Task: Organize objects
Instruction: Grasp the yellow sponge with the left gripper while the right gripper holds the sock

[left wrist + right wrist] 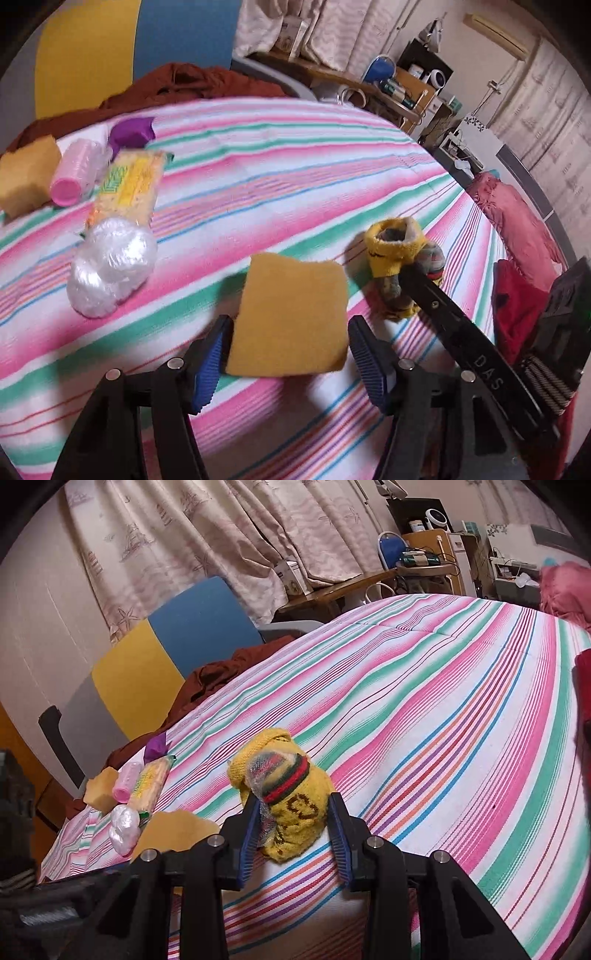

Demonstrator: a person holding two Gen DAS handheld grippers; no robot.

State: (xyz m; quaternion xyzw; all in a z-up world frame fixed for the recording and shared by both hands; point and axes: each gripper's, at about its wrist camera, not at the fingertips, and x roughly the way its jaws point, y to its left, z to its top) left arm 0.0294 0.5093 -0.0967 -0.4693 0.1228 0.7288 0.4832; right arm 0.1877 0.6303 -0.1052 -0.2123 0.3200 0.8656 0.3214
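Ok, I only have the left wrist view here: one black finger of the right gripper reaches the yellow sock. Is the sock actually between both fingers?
Observer: Yes. In the right wrist view the yellow sock sits between the two blue pads of the right gripper, and both look pressed against its sides.
Operator: Anything on the sock's side I can't see?
Observer: A red and green striped band runs across it, partly under a scrap of clear bubble wrap.

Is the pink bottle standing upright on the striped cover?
No, the pink bottle lies on its side between a yellow sponge and a cracker packet.
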